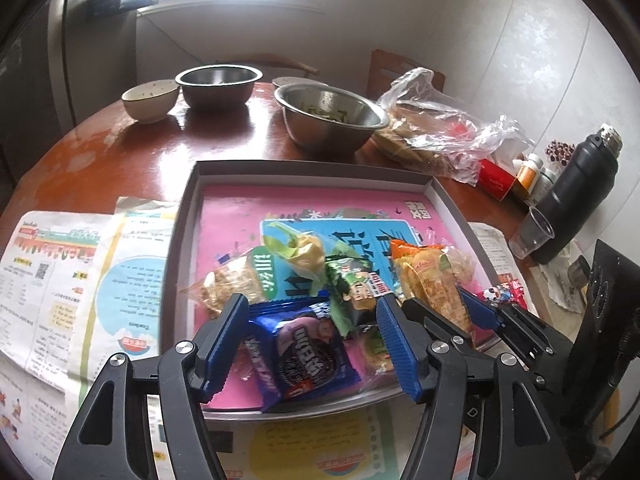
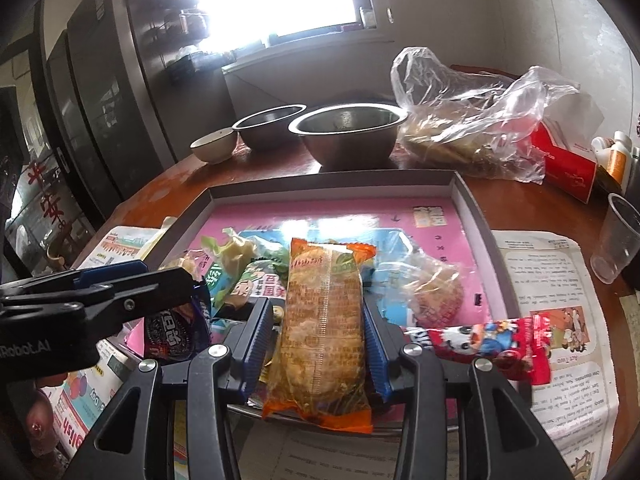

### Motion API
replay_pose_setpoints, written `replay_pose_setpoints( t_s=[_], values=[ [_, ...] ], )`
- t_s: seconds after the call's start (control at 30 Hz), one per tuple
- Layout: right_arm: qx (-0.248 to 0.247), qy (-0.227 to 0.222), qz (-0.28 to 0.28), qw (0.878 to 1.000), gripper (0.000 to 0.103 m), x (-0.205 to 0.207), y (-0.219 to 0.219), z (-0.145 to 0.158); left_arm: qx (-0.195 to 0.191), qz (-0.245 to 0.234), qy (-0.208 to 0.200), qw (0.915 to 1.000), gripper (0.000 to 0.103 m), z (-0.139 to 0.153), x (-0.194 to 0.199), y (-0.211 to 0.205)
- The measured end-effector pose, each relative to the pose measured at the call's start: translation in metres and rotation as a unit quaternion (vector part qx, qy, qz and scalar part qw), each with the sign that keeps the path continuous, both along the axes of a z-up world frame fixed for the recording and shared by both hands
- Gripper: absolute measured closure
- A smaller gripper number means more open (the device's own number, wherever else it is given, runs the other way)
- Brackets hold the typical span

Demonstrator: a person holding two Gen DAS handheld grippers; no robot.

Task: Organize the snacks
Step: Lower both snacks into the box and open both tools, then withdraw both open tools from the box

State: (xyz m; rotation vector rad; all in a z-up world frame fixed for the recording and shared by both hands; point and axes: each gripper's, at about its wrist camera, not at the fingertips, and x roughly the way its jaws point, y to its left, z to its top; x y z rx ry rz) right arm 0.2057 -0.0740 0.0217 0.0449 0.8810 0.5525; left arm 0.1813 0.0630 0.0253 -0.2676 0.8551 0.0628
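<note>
My left claw [image 1: 316, 344] stands released over the near edge of the grey tray [image 1: 320, 168]; its blue pads sit either side of the blue cookie packet [image 1: 304, 354] without pressing it, and that packet lies flat on the tray's pink lining, its lower corner at the near rim. My right claw [image 2: 316, 344] is clenched on the orange cracker packet [image 2: 320, 320]; both pads bear on its long sides, the packet runs lengthways along the fingers with its far end over the tray. Behind the cookies the rest of the snacks sit heaped in the tray's near half; a green packet [image 1: 352, 284], a yellow-green twisted wrapper [image 1: 304, 250], and a clear bag of biscuits [image 1: 228, 284] to the left. A red-and-white packet [image 2: 492, 340] lies across the tray's right rim, just beside my right claw. The tray rests on newspaper [image 1: 60, 272] spread over the brown surface [image 1: 132, 160]; farther back stand two steel bowls [image 1: 332, 116], a small ceramic bowl [image 1: 150, 98] and a plastic bag of food [image 1: 436, 128]; a black flask [image 1: 580, 196] and a clear cup [image 1: 532, 232] stand well to the right.
</note>
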Motion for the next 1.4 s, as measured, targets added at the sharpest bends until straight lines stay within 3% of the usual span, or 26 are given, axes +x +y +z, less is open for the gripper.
replay_pose_setpoints(
  t_s=[0.4,0.87,1.4],
  values=[
    [-0.006,0.0,0.015,1.0,0.059,-0.002,0.016,-0.002,0.003,0.007,0.021,0.9997,0.035,-0.014,-0.001,0.012],
    [-0.027,-0.009,0.027,0.999,0.059,-0.004,0.023,-0.003,-0.022,0.008,0.036,0.9991,0.035,-0.031,0.008,0.019],
    [-0.019,-0.048,0.001,0.999,0.055,-0.01,0.008,0.025,-0.003,0.022,0.013,0.9997,0.032,-0.008,-0.008,0.02]
  ],
)
